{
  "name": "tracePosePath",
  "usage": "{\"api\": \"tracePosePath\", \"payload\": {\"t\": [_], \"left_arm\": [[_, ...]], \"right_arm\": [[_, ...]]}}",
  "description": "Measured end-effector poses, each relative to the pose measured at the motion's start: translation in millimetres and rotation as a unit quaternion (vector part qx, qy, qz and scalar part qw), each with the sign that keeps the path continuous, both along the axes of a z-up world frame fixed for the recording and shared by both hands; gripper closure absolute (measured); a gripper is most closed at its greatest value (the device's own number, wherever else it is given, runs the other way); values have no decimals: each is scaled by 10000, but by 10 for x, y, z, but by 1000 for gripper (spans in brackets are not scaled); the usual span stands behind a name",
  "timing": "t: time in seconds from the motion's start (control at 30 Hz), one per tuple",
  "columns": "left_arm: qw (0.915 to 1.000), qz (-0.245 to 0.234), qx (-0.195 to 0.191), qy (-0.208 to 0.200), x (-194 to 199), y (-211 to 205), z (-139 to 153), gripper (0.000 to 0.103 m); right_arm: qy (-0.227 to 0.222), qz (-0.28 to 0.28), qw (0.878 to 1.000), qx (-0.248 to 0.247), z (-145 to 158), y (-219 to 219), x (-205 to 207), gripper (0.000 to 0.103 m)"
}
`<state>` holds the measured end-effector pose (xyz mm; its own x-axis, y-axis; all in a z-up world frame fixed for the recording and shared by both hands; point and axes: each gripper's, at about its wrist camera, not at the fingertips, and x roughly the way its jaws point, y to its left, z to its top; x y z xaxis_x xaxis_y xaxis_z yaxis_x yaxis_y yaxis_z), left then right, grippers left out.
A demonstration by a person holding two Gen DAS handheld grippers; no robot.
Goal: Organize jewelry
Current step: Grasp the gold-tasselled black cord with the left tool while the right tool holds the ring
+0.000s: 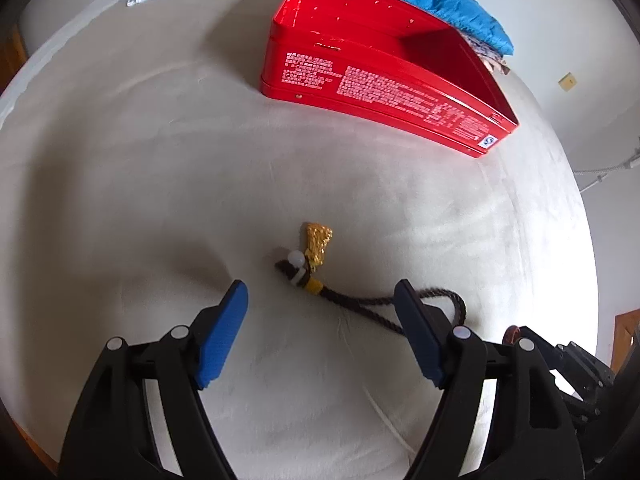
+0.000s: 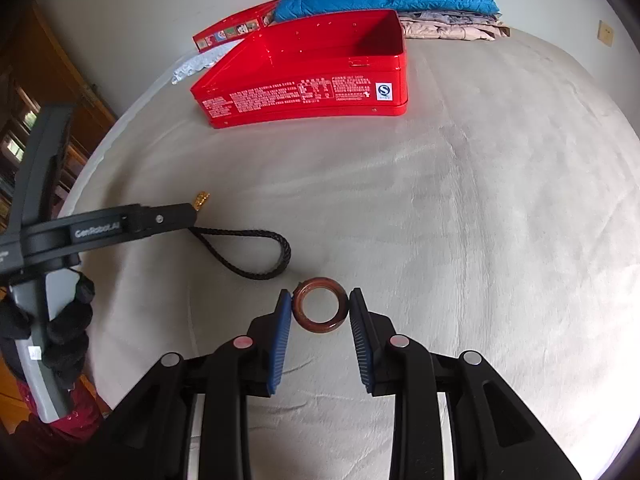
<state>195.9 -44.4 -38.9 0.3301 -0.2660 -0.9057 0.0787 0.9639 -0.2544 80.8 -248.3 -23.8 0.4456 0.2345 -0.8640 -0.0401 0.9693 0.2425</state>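
left gripper (image 1: 320,300) stands wide over the gold charm (image 1: 318,242) on its braided cord (image 1: 440,300), nothing pinched; the right-hand finger sits on the cord loop, so closing may drag cord and miss the charm. right gripper (image 2: 320,300) is narrow around the brown ring (image 2: 319,305) lying on the bed (image 2: 480,240), pads just beside or touching it, can't tell if gripped. ring could pop out sideways on the soft cover. open red tin (image 2: 312,80) sits well apart, a long carry.

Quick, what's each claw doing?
Left gripper: open above the gold charm, holding nothing.
Right gripper: shut on the brown ring.
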Motion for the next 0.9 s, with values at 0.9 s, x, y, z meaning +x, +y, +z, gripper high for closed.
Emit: {"api": "tracePosePath", "payload": {"t": [0.9], "left_arm": [[9966,-440,677,-156,256,-233,-105,69]], "right_arm": [[82,7,9999,101,-53,-74,154,73]]}}
